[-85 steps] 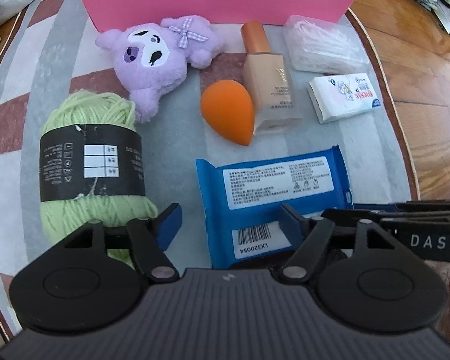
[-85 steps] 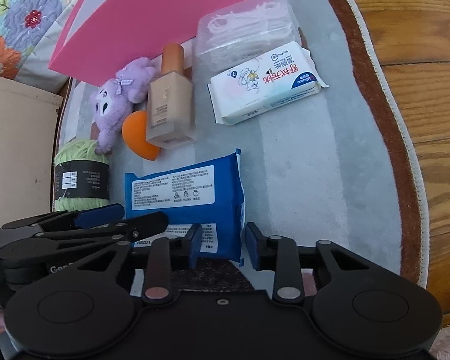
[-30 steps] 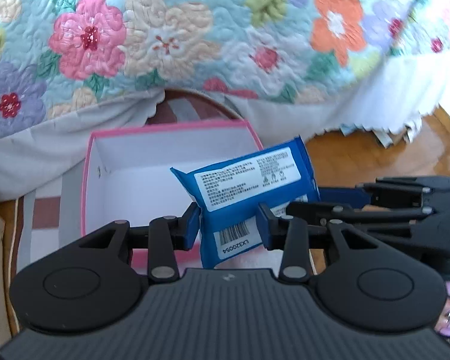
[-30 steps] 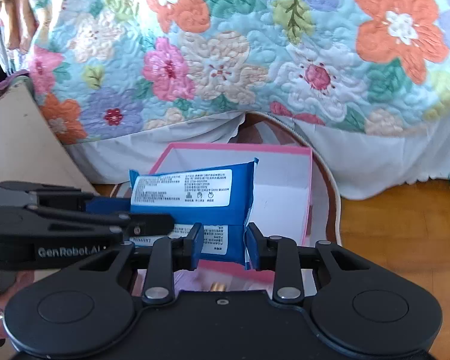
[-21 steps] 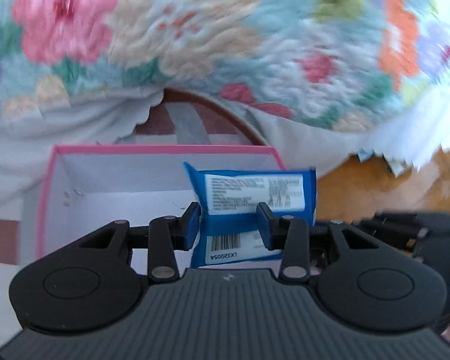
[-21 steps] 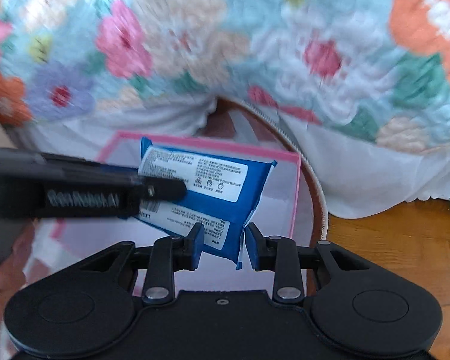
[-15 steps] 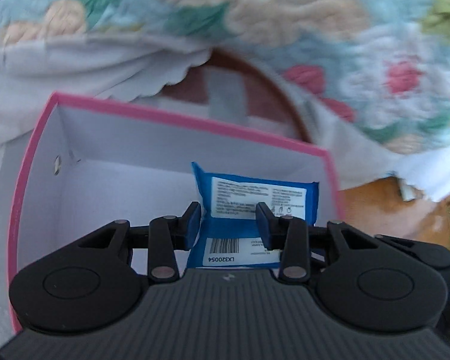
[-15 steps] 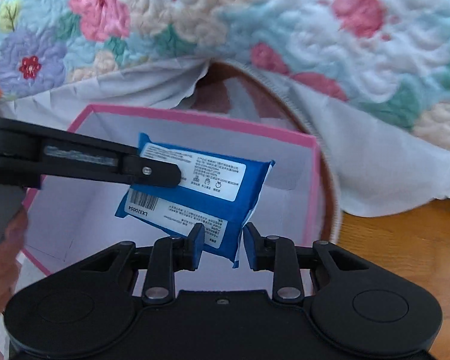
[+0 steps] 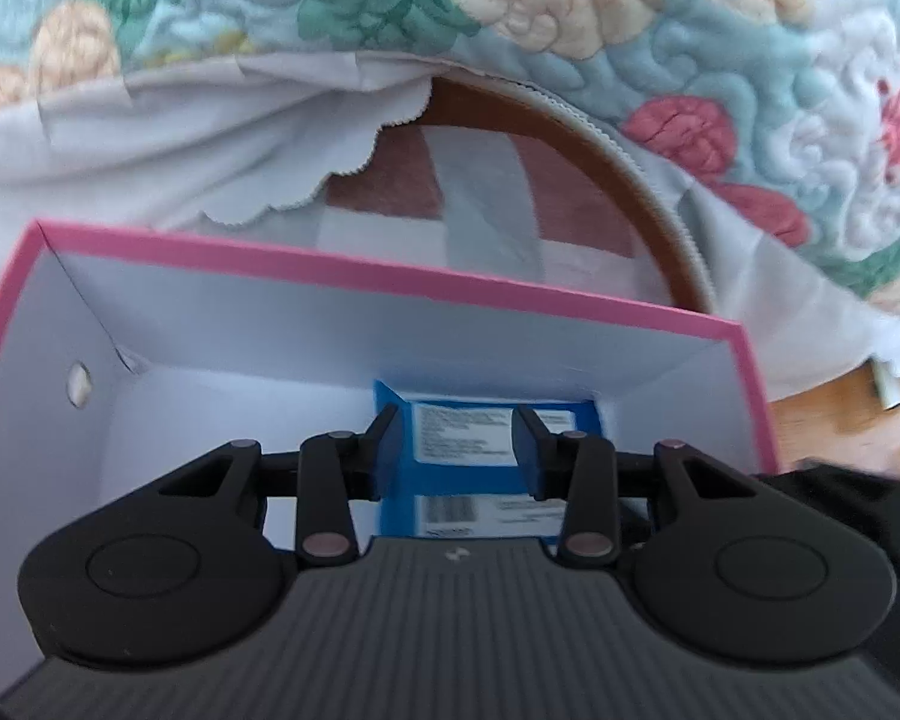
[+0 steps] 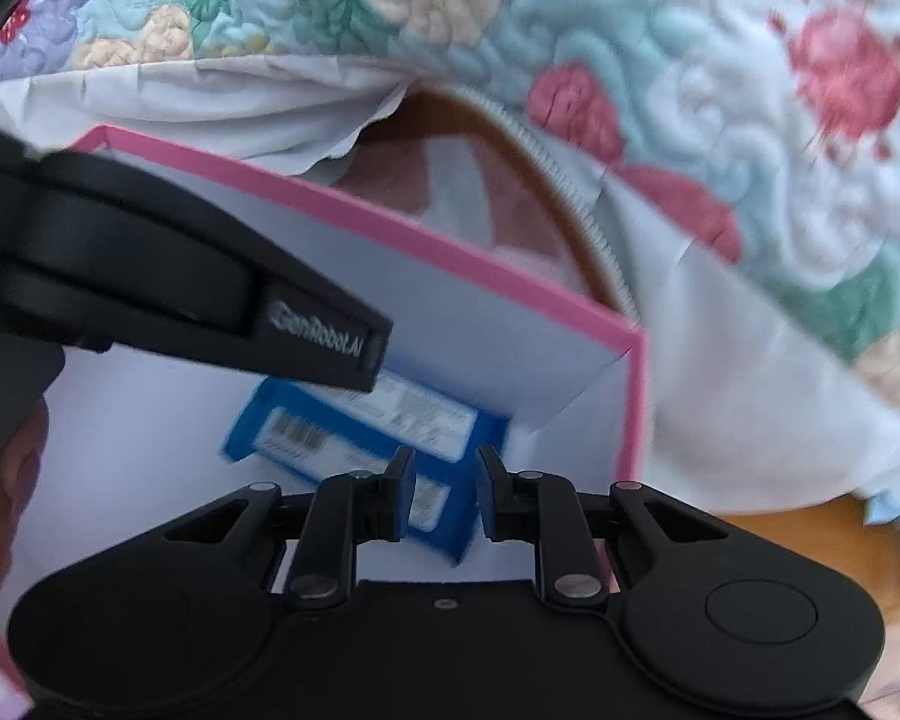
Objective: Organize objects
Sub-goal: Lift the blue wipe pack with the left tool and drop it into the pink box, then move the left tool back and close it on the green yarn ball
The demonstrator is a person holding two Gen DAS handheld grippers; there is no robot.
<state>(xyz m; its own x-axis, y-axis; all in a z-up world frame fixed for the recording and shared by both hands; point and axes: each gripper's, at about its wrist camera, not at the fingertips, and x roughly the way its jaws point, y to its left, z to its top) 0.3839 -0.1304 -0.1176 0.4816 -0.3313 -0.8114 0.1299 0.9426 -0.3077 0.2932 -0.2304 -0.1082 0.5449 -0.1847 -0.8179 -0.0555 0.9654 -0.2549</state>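
Observation:
A blue wet-wipes pack [image 9: 486, 456] lies on the white floor of the pink box [image 9: 390, 276], near its right wall. My left gripper [image 9: 456, 444] is open, its fingertips apart above the pack. In the right wrist view the pack [image 10: 366, 426] lies flat in the pink box [image 10: 426, 234], and my right gripper [image 10: 444, 498] stands open just above its near corner. The left gripper's body [image 10: 150, 276] crosses that view above the pack.
The box stands on a round patterned rug [image 9: 480, 180] with a brown rim. A floral quilt [image 9: 690, 30] and white bed skirt [image 9: 150, 132] hang just behind the box. Wood floor [image 9: 840, 414] shows at the right.
Both grippers carried the blue pack from the rug up and into the pink box. Half a second ago both still gripped it; now both have let go and it lies on the box floor.

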